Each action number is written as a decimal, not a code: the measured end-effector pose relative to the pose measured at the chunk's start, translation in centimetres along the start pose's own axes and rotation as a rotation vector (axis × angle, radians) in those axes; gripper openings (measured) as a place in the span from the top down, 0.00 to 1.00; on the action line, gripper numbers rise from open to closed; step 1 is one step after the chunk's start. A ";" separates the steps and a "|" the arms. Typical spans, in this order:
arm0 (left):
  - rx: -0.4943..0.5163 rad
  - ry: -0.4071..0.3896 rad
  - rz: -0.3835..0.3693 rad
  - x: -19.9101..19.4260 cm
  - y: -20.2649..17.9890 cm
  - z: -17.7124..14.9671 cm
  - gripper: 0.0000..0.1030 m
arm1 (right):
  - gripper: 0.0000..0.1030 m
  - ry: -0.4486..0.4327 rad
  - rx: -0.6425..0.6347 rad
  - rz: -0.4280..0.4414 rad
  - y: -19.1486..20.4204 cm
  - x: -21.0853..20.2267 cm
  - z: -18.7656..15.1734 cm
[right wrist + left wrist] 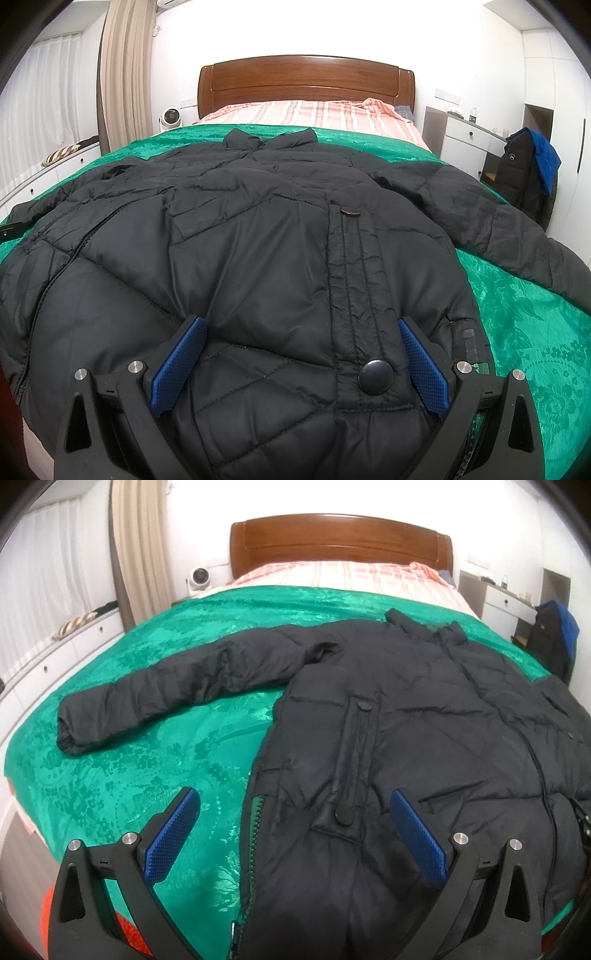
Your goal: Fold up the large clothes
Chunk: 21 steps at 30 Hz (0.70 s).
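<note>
A large black quilted jacket [406, 738] lies flat, front up, on a green bedspread [129, 775], collar toward the headboard. Its left sleeve [166, 690] stretches out to the left. My left gripper [295, 805] is open, hovering over the jacket's lower left edge by the zipper [255, 812], holding nothing. In the right wrist view the jacket [258, 240] fills the frame, its right sleeve [498, 225] spread to the right. My right gripper [301, 332] is open above the lower front, near a snap button [375, 377], holding nothing.
A wooden headboard [306, 81] and striped pink sheet [314, 110] lie beyond the bedspread [535, 332]. White drawers [55, 661] run along the left wall. A white desk [465, 136] and a chair with dark and blue clothes [528, 173] stand at the right.
</note>
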<state>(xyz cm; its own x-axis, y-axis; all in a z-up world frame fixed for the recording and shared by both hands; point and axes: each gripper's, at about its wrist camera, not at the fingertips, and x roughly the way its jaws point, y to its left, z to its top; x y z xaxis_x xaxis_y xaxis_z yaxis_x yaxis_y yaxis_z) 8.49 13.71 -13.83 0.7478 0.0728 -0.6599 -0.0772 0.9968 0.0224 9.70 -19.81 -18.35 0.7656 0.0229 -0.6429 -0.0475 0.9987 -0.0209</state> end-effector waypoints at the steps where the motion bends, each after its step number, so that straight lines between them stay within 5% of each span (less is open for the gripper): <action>1: -0.002 0.000 0.000 0.0 0.0 0.0 0.00 | 0.03 0.000 0.000 0.000 0.0 0.0 0.0; 21: 0.005 0.011 0.039 0.1 0.2 -0.3 0.00 | 0.03 -0.001 -0.001 0.000 0.0 0.0 0.0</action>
<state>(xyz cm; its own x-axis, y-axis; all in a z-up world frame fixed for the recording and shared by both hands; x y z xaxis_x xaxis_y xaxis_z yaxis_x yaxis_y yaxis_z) 8.36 13.90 -14.12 0.7373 0.1113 -0.6664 -0.1027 0.9933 0.0523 9.67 -19.85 -18.35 0.7665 0.0229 -0.6418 -0.0479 0.9986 -0.0215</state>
